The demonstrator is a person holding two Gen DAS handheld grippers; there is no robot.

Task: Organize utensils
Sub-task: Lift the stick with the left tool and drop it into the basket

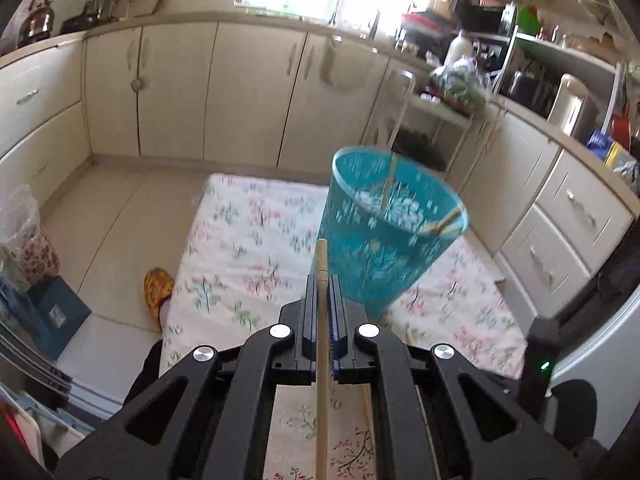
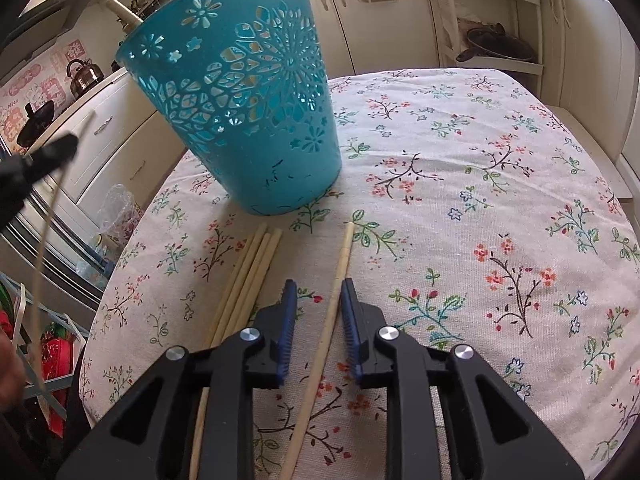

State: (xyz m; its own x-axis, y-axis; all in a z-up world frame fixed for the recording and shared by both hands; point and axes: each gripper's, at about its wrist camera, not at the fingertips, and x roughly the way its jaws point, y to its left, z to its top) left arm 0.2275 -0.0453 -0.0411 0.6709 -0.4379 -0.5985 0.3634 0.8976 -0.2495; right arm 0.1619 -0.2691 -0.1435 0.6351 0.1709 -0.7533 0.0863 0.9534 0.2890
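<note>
A teal cut-out plastic basket (image 1: 384,236) (image 2: 244,108) stands on the floral tablecloth, with two chopsticks (image 1: 387,184) leaning inside it. My left gripper (image 1: 322,280) is shut on a wooden chopstick (image 1: 321,264), raised in front of the basket's near side. My right gripper (image 2: 318,286) is open low over the table, its jaws on either side of a single chopstick (image 2: 340,276) lying on the cloth. A bundle of several chopsticks (image 2: 252,276) lies just left of it. The left gripper and its chopstick show at the left edge of the right wrist view (image 2: 44,156).
The table (image 2: 500,184) is covered with a floral cloth. Cream kitchen cabinets (image 1: 180,88) surround it. A white shelf rack (image 2: 492,20) with a pan stands beyond the table. A yellow slipper (image 1: 158,288) lies on the floor at the table's left.
</note>
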